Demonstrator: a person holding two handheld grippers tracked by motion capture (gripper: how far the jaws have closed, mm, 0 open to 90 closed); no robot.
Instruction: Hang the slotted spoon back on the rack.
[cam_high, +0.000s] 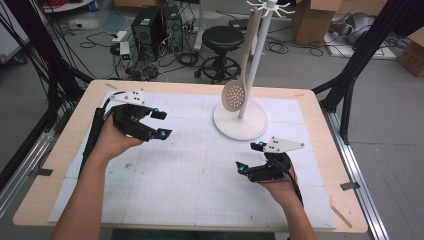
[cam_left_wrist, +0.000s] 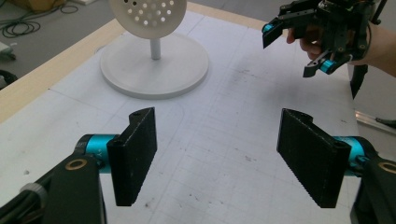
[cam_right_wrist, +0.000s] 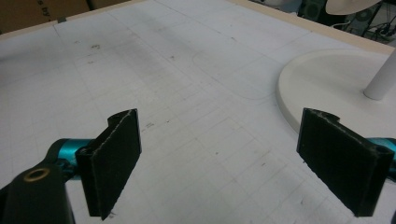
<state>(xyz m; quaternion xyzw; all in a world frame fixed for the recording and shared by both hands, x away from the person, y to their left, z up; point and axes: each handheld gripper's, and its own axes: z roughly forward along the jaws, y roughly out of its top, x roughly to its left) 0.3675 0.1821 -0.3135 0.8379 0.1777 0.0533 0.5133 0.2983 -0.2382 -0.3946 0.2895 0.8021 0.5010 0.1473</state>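
The left gripper (cam_high: 161, 123) hangs over the table's (cam_high: 60, 150) left half, nearer the far edge, its jaws standing wide with nothing but bare white mat (cam_high: 190, 170) between them. The right gripper (cam_high: 248, 157) sits over the right half, nearer the near edge, jaws likewise wide and empty. Toward the far right of the mat a white stand (cam_high: 239, 120) rises on a round base, and a slotted spoon (cam_high: 235, 95) hangs from it, bowl down, low by the base; whether the bowl touches the base is hard to judge. Both grippers are well apart from it.
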